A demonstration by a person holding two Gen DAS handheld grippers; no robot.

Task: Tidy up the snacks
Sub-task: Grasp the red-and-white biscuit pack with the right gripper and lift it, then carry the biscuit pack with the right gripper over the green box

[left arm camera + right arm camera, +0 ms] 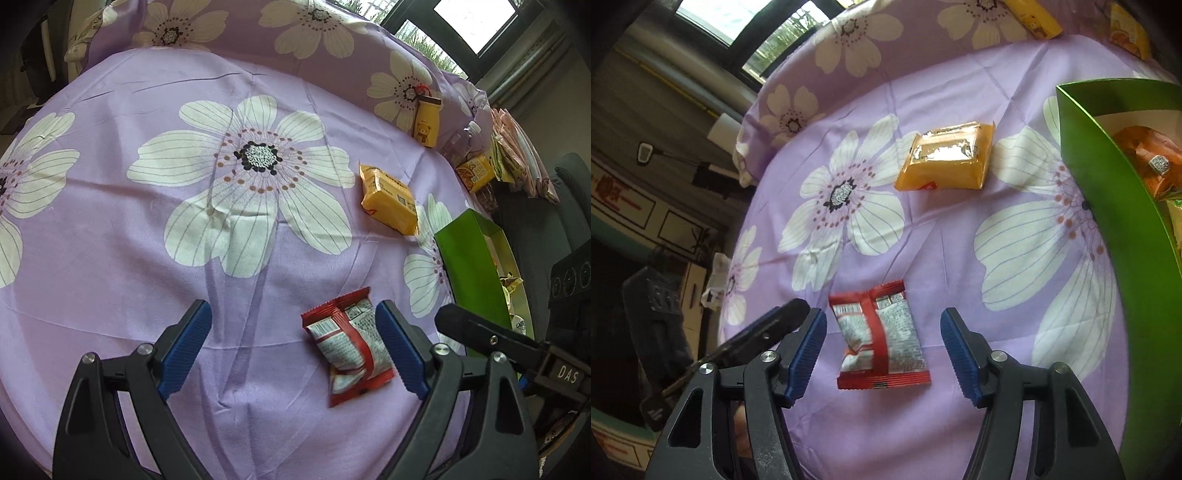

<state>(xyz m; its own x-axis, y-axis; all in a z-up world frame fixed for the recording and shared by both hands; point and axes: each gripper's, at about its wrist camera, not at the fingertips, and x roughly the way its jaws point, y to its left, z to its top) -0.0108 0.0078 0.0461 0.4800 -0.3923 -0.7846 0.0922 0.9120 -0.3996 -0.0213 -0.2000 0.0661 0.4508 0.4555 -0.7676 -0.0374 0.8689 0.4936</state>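
Observation:
A red-and-silver snack packet (347, 343) lies flat on the purple flowered cloth (110, 240). My left gripper (293, 310) stands open just above the cloth, its right blue pad close beside the packet. In the right wrist view the same red packet (882, 339) sits between the spread jaws of my right gripper (882, 317), which is open with both pads clear of the packet. A yellow snack packet (389, 199) (945, 158) lies farther back. A green box (472, 266) (1108, 184) stands at the right with an orange packet (1152, 158) inside.
At the far right of the table stand a yellow bear bottle (428, 122), a clear bottle (463, 138) and an orange carton (474, 173). Folded cloths (517, 155) lie beyond them. The table's edge curves close behind the green box.

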